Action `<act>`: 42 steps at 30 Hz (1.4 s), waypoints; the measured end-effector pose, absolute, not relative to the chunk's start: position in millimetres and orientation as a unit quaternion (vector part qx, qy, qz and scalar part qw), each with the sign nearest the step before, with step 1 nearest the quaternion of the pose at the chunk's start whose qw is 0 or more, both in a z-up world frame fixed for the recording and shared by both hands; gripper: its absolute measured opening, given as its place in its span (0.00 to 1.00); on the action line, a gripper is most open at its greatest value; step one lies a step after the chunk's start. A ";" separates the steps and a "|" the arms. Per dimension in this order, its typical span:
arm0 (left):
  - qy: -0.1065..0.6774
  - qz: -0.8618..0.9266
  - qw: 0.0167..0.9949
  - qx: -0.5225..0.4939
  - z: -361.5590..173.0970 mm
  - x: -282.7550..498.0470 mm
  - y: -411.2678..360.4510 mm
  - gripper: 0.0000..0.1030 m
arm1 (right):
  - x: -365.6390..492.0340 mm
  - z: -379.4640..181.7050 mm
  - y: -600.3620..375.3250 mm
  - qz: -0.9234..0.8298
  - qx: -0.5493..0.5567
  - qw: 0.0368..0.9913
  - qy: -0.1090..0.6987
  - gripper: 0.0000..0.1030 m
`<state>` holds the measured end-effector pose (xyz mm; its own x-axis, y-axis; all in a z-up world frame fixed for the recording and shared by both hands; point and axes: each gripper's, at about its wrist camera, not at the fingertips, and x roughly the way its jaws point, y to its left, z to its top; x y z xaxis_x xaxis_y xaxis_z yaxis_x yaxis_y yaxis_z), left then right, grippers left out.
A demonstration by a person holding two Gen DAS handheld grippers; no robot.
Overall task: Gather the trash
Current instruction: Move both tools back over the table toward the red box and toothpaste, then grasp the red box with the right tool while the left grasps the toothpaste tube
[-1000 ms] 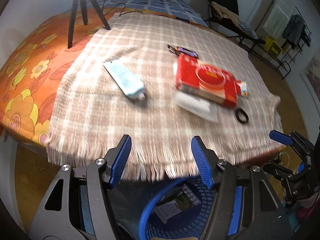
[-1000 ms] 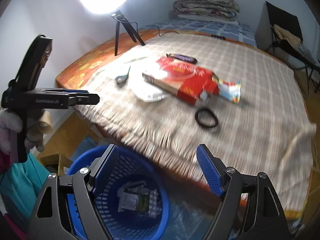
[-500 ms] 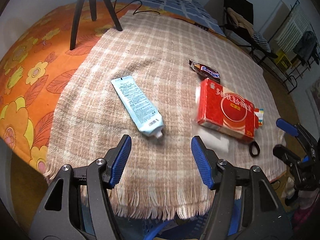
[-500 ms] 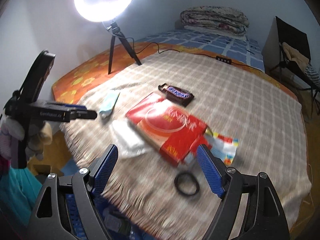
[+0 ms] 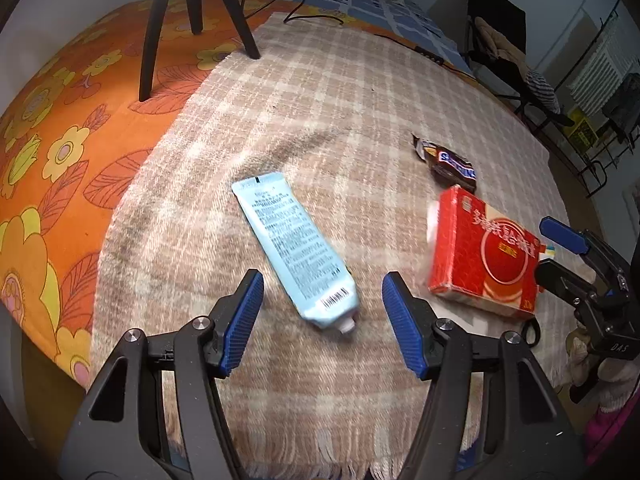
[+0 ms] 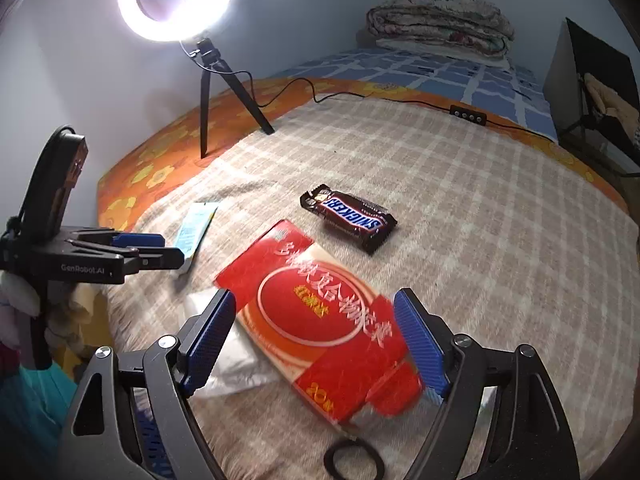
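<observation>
The pale blue tube lay diagonally on the checked blanket, capped end between the left gripper's spread, empty jaws, while the right gripper, likewise unclenched, straddled the red box.

Your woven plaid blanket looks coarse, matt, and fringed. On it you have a smooth plastic tube, a glossy red cardboard box, and a shiny foil Snickers wrapper.
</observation>
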<state>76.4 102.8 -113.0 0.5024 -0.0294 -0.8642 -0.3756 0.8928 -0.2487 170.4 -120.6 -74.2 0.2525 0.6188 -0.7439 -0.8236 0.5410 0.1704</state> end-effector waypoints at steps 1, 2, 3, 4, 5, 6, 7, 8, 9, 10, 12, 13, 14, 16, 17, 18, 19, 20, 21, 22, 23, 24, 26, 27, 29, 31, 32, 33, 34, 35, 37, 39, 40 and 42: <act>0.489 0.105 0.841 -0.206 -114.4 78.7 104.3 0.62 | 172.8 -74.9 -118.9 0.463 -0.125 0.780 0.402 0.79; 0.489 0.107 0.841 -0.206 -115.8 81.0 105.7 0.62 | 175.2 -75.8 -116.6 0.464 -0.123 0.778 0.404 0.79; 0.490 0.108 0.840 -0.206 -117.0 82.5 107.1 0.62 | 177.2 -76.8 -114.7 0.465 -0.123 0.777 0.406 0.79; 0.492 0.109 0.839 -0.205 -118.8 84.4 108.0 0.60 | 178.6 -78.0 -112.6 0.465 -0.125 0.776 0.407 0.79; 0.494 0.109 0.838 -0.204 -120.3 86.0 108.0 0.58 | 180.2 -79.6 -110.0 0.465 -0.128 0.775 0.409 0.79; 0.496 0.109 0.838 -0.202 -121.8 87.3 108.0 0.58 | 181.4 -80.9 -108.3 0.465 -0.129 0.774 0.410 0.79; 0.498 0.107 0.838 -0.197 -123.3 89.4 107.1 0.58 | 182.3 -82.6 -106.6 0.466 -0.129 0.772 0.413 0.79; 0.498 0.107 0.839 -0.194 -123.9 90.2 106.8 0.58 | 183.8 -84.6 -104.9 0.467 -0.127 0.769 0.417 0.79; 0.498 0.106 0.840 -0.186 -124.4 91.9 105.7 0.58 | 184.8 -85.4 -103.7 0.468 -0.126 0.767 0.420 0.79; 0.499 0.107 0.841 -0.181 -124.8 93.0 105.3 0.55 | 185.5 -87.0 -102.1 0.470 -0.125 0.764 0.424 0.79; 0.500 0.108 0.842 -0.169 -125.5 94.5 104.4 0.52 | 185.9 -88.4 -100.1 0.471 -0.128 0.761 0.427 0.79; 0.500 0.107 0.843 -0.168 -125.7 94.6 104.4 0.51 | 185.8 -89.3 -99.6 0.471 -0.131 0.761 0.427 0.79; 0.500 0.106 0.843 -0.168 -125.7 94.0 104.7 0.50 | 185.5 -90.2 -99.5 0.471 -0.133 0.760 0.428 0.79; 0.501 0.107 0.843 -0.163 -125.9 93.8 105.5 0.44 | 185.8 -91.7 -100.6 0.471 -0.132 0.757 0.433 0.79; 0.502 0.110 0.843 -0.158 -125.8 93.2 106.0 0.35 | 185.4 -92.3 -101.6 0.471 -0.134 0.755 0.435 0.79; 0.503 0.114 0.843 -0.152 -126.0 92.2 107.2 0.30 | 185.8 -92.7 -101.9 0.471 -0.136 0.754 0.437 0.79; 0.503 0.117 0.843 -0.151 -126.0 91.5 109.2 0.23 | 185.9 -93.1 -102.7 0.471 -0.136 0.751 0.441 0.79; 0.503 0.117 0.842 -0.153 -126.0 90.1 111.8 0.20 | 185.9 -93.3 -103.9 0.473 -0.134 0.747 0.447 0.79; 0.503 0.114 0.842 -0.158 -126.1 88.0 114.3 0.20 | 185.6 -93.3 -104.4 0.475 -0.133 0.744 0.451 0.79; 0.502 0.112 0.842 -0.163 -126.1 86.8 116.8 0.20 | 184.3 -92.6 -105.2 0.478 -0.134 0.740 0.454 0.79; 0.502 0.112 0.842 -0.163 -126.3 86.6 117.5 0.20 | 181.9 -91.6 -105.8 0.482 -0.137 0.737 0.454 0.79; 0.502 0.112 0.842 -0.160 -126.2 86.0 117.4 0.20 | 179.6 -91.0 -105.3 0.486 -0.143 0.734 0.453 0.79; 0.502 0.113 0.843 -0.155 -126.3 86.4 116.1 0.20 | 170.9 -91.3 -103.1 0.489 -0.174 0.729 0.446 0.79; 0.503 0.113 0.843 -0.152 -126.3 86.9 115.5 0.20 | 166.8 -92.1 -101.7 0.489 -0.189 0.728 0.442 0.79; 0.503 0.113 0.843 -0.152 -126.1 87.1 114.5 0.20 | 156.2 -94.9 -97.1 0.489 -0.226 0.723 0.432 0.79; 0.503 0.113 0.843 -0.152 -126.0 87.9 114.3 0.20 | 147.0 -97.6 -93.3 0.492 -0.255 0.719 0.421 0.79; 0.503 0.113 0.843 -0.152 -126.1 88.2 114.8 0.20 | 141.6 -98.8 -90.9 0.496 -0.270 0.714 0.413 0.80; 0.503 0.113 0.844 -0.151 -126.2 88.3 114.9 0.20 | 138.9 -99.6 -90.0 0.501 -0.278 0.710 0.409 0.81; 0.503 0.113 0.844 -0.151 -126.1 88.4 115.4 0.20 | 134.6 -100.4 -88.3 0.507 -0.286 0.705 0.404 0.82; 0.503 0.114 0.844 -0.150 -126.0 88.6 115.5 0.20 | 132.4 -101.5 -87.2 0.508 -0.294 0.703 0.401 0.84; 0.503 0.114 0.844 -0.147 -125.5 89.0 115.2 0.20 | 128.2 -103.5 -85.6 0.509 -0.308 0.699 0.396 0.85; 0.503 0.114 0.844 -0.146 -124.7 88.3 113.6 0.20 | 124.3 -107.7 -83.6 0.507 -0.325 0.695 0.394 0.86; 0.502 0.114 0.844 -0.147 -124.6 88.2 113.9 0.20 | 122.1 -109.2 -82.7 0.503 -0.333 0.697 0.388 0.86; 0.501 0.114 0.845 -0.149 -123.9 87.1 113.5 0.19 | 121.7 -110.0 -81.0 0.500 -0.336 0.698 0.387 0.87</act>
<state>87.1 113.5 -123.9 0.4715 0.0437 -0.8808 -0.3425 0.9294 -0.1372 121.7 -81.0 -110.0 0.2007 0.4391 -0.8757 -0.9581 0.2744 -0.0820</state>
